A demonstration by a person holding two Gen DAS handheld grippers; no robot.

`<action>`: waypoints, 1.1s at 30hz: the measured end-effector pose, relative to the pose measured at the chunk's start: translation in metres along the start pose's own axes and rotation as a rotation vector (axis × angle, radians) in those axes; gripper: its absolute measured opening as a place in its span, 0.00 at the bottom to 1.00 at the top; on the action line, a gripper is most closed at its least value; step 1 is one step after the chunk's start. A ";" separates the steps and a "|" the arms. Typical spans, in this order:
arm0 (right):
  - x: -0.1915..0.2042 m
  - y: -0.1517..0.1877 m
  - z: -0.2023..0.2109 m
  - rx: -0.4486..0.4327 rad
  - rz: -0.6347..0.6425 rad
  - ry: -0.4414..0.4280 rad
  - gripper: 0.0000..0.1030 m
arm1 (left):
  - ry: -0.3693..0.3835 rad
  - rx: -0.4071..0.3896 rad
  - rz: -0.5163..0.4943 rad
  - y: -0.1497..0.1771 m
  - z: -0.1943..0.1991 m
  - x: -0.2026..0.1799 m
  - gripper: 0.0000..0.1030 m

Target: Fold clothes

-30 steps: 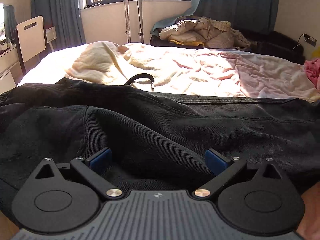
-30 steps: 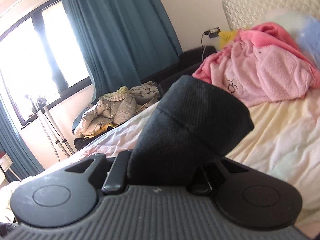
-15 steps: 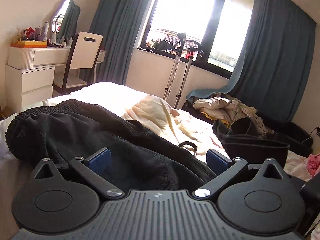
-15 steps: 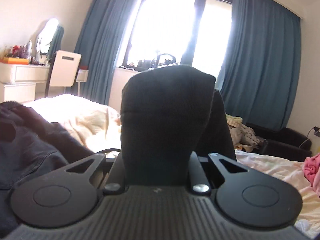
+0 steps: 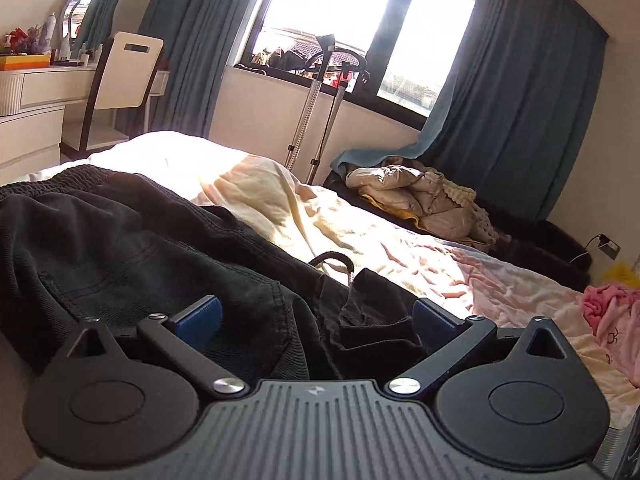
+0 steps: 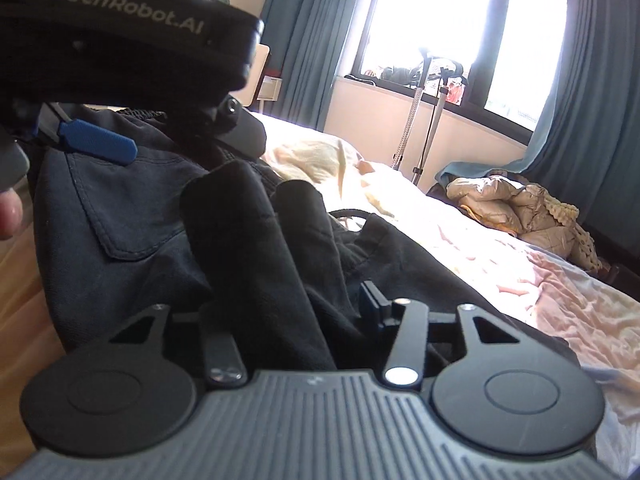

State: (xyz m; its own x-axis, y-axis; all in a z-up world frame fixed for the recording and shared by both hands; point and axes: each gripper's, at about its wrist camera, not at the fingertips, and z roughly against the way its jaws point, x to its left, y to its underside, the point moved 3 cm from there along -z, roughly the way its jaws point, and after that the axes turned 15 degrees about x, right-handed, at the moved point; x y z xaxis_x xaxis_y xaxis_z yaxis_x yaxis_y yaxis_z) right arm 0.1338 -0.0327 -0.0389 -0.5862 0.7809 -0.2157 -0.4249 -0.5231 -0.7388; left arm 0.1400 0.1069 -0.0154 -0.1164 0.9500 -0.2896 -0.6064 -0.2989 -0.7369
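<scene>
On the bed, the black trousers now lie doubled: a second ago the right tool carried a leg end high, and it has come down onto the waist half. That tool still pinches a bunched fold; the left tool is spread, empty, over the cloth. One fold looks nearly laid.

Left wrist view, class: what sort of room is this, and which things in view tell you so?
Most likely a bedroom in a home: a bed with rumpled sheets, a dressing table with a mirror, and curtained windows. Black trousers lie on the bed.
</scene>
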 end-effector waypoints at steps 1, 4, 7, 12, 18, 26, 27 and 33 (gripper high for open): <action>-0.001 0.002 0.010 -0.001 0.004 -0.011 0.53 | 0.008 -0.002 -0.016 0.000 0.000 -0.003 0.99; -0.010 0.011 0.041 0.000 0.008 -0.033 0.55 | 0.040 0.009 -0.074 0.002 -0.005 -0.012 0.99; -0.024 0.024 0.064 0.013 -0.011 -0.023 0.57 | 0.087 0.083 -0.166 0.008 -0.019 -0.025 0.99; -0.055 0.066 0.079 0.074 -0.115 0.027 0.58 | -0.069 0.160 -0.230 0.019 -0.044 -0.032 0.99; -0.104 0.112 0.059 0.141 -0.441 0.003 0.58 | -0.156 0.252 -0.167 0.022 -0.059 -0.019 1.00; -0.131 0.137 0.047 0.129 -0.637 0.003 0.61 | 0.015 0.088 -0.108 0.010 -0.017 -0.028 0.99; -0.135 0.139 0.047 0.125 -0.658 0.003 0.63 | 0.052 0.079 -0.095 0.008 -0.015 -0.029 0.99; -0.149 0.146 0.041 0.111 -0.743 0.002 0.66 | 0.120 0.130 -0.039 0.006 -0.037 -0.030 0.86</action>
State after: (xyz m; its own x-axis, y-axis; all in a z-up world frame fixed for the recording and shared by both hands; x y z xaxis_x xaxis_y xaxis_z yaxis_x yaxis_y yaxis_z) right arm 0.1303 -0.2392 -0.0882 -0.1167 0.9423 0.3138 -0.7754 0.1110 -0.6216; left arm 0.1688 0.0730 -0.0332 -0.0007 0.9409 -0.3387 -0.7061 -0.2403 -0.6661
